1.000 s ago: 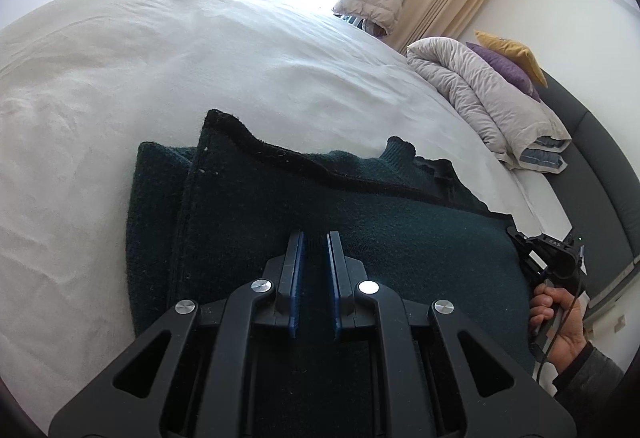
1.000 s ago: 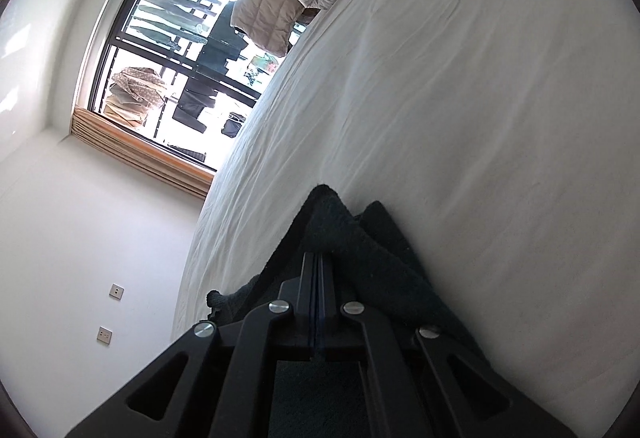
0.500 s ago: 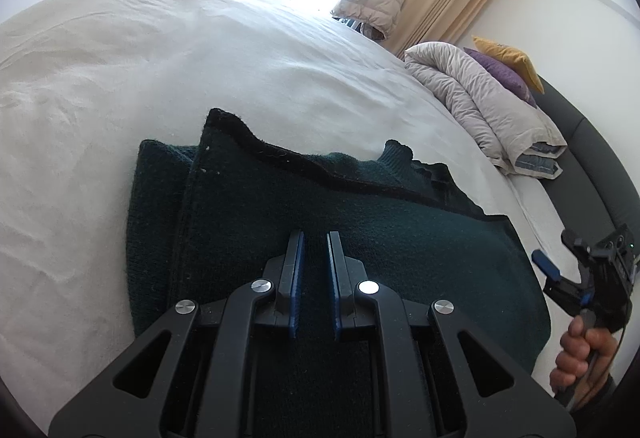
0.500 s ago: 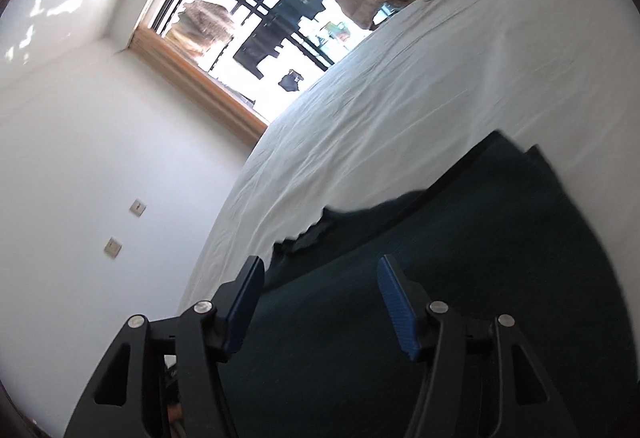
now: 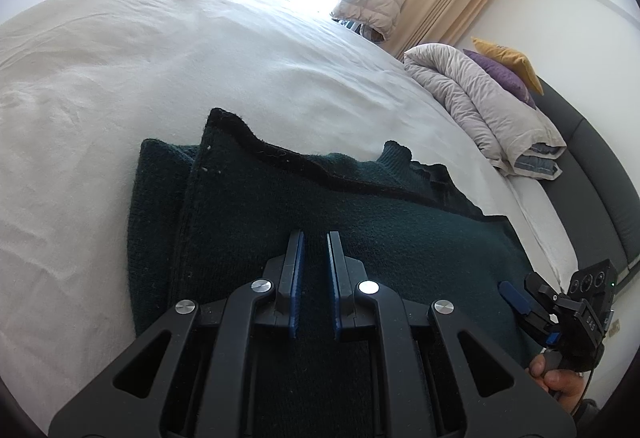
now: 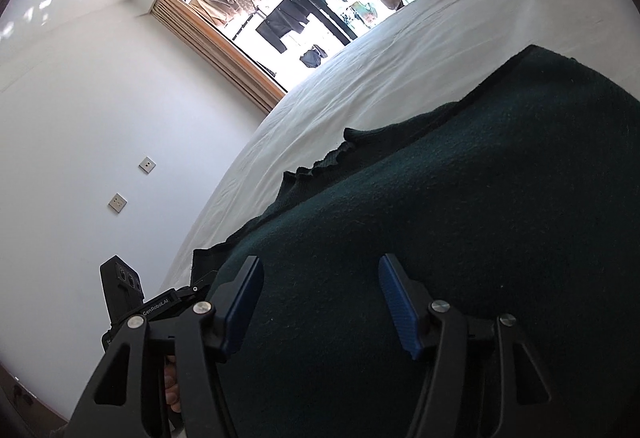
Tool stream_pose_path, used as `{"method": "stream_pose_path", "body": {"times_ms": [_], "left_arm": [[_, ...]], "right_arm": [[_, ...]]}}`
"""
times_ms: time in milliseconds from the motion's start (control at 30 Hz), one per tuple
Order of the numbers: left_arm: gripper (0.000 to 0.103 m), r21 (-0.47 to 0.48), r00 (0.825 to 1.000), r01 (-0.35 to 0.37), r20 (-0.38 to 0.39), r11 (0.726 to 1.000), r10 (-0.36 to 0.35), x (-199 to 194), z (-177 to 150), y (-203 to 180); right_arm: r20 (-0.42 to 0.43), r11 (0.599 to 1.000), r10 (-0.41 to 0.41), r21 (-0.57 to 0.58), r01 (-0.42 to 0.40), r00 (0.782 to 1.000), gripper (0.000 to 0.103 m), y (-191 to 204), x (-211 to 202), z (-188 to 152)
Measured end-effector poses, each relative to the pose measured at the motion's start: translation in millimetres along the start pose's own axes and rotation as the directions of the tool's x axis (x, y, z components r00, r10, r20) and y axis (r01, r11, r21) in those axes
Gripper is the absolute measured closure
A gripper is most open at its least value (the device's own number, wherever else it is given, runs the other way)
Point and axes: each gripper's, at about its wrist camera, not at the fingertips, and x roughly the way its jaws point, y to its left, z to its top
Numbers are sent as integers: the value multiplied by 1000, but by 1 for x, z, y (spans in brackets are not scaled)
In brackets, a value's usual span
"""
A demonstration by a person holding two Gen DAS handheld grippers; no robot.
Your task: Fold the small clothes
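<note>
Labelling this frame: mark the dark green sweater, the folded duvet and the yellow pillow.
dark green sweater (image 5: 400,238): left wrist view, on its top folded layer.
folded duvet (image 5: 472,98): left wrist view, on its crumpled middle.
yellow pillow (image 5: 510,60): left wrist view, on its face.

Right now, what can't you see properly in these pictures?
- Near edge of the dark green knitted sweater: left wrist view, hidden behind the left gripper.
- Whether that gripper pinches any cloth: the fingers block it.
- Hand holding the right gripper: cut off by the picture's edge.
- Clothes outside the window: too small.
</note>
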Motion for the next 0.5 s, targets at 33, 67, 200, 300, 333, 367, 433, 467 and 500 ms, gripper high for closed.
{"method": "stream_pose_path", "body": {"times_ms": [33, 67, 200, 300, 333, 367, 433, 467, 500], "left_arm": [[92, 0, 1000, 0, 0, 1000, 0, 0, 0, 0], [92, 1, 1000, -1, 0, 1000, 1, 0, 0, 0], [92, -15, 1000, -13, -28, 1000, 13, -1, 5, -1], [91, -36, 999, -46, -7, 998, 46, -28, 5, -8], [91, -42, 999, -41, 14, 998, 42, -42, 2, -10], [91, -53, 999, -30, 37, 998, 32, -57, -4, -11], [85, -77, 995, -50, 79, 996, 56, -88, -21, -13], [80, -96, 993, -52, 99, 994, 62, -102, -33, -12], [62, -125, 992, -44, 115, 991, 59, -115, -45, -10]], "right_arm": [[4, 1000, 3, -1, -3, 1000, 40, 0, 0, 0], [7, 1000, 6, -2, -6, 1000, 40, 0, -1, -1], [28, 999, 42, 16, -43, 999, 41, -8, -3, -2], [44, 997, 63, 40, -65, 997, 44, -15, -7, -4], [51, 996, 72, 50, -74, 996, 46, -18, -8, -4], [58, 995, 78, 62, -82, 995, 47, -21, -9, -4], [73, 991, 96, 86, -102, 993, 52, -26, -12, -5], [81, 989, 105, 98, -113, 991, 53, -29, -13, -5], [89, 986, 115, 110, -125, 989, 55, -31, -15, -5]]}}
